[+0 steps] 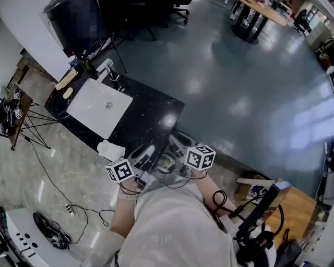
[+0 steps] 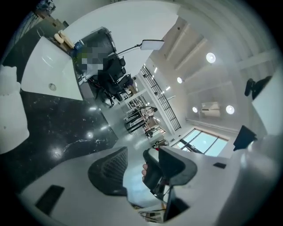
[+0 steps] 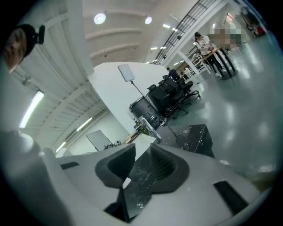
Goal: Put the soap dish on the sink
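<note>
A white soap dish (image 1: 110, 151) (image 2: 11, 108) lies on the near corner of the black counter (image 1: 151, 112), well short of the white sink (image 1: 99, 107) (image 2: 44, 70). Both grippers are held close to the person's body, just off the counter's near edge. My left gripper (image 1: 140, 159) (image 2: 132, 170) is open with nothing in it; the dish sits off to its left, apart from the jaws. My right gripper (image 1: 180, 156) (image 3: 135, 170) has its jaws close together with a narrow gap, and only the counter shows through it.
A faucet (image 1: 107, 68) and wooden items (image 1: 68, 79) stand at the sink's far side. A tripod (image 1: 31, 122) and cables (image 1: 68, 208) are on the floor to the left. Office chairs (image 1: 151, 15) stand beyond the counter. A wooden table (image 1: 292, 208) is at the lower right.
</note>
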### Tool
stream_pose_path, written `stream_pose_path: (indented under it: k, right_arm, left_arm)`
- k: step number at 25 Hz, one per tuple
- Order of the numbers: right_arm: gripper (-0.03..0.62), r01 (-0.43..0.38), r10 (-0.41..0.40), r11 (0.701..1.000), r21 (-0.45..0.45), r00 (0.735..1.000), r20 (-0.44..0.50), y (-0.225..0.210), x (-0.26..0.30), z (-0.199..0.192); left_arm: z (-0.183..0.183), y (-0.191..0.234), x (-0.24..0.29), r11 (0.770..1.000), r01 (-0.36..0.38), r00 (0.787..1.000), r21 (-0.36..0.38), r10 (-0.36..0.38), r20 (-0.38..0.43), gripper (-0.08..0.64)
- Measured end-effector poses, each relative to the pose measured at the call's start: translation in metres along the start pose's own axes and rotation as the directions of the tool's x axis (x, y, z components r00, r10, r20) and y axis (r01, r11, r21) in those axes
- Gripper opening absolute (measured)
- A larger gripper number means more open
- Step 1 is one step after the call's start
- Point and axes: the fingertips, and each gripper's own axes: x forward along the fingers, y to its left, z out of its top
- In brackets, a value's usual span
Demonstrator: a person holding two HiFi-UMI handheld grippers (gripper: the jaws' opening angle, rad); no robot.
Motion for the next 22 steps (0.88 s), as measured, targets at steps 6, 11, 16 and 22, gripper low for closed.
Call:
stream_pose_path:
  k: [6, 11, 16, 22]
  right_arm:
    - [0.043, -0.063, 0.04, 0.981, 0.182, 0.991, 0.131, -0.017, -0.03, 0.028]
    - [0.026, -0.124, 0.068, 0.955, 0.269, 0.976, 0.209, -0.024, -0.045, 0.045]
    - [0.022, -0.216, 0.129, 0.926, 0.309, 0.952, 0.279, -0.021, -0.05, 0.062]
    - [0.021, -0.275, 0.176, 0.908, 0.315, 0.935, 0.309, -0.015, -0.045, 0.067]
  left_arm:
    - [-0.016, -0.022, 0.033, 0.982, 0.098, 0.994, -0.16, -0.106, -0.041, 0.071]
    - [-0.016, -0.037, 0.05, 0.94, 0.159, 0.985, -0.303, -0.17, -0.01, 0.009]
    - [0.008, -0.048, 0.058, 0.858, 0.298, 0.954, -0.418, -0.276, 0.114, 0.006]
    - [0.017, -0.065, 0.058, 0.81, 0.403, 0.914, -0.426, -0.374, 0.154, 0.006]
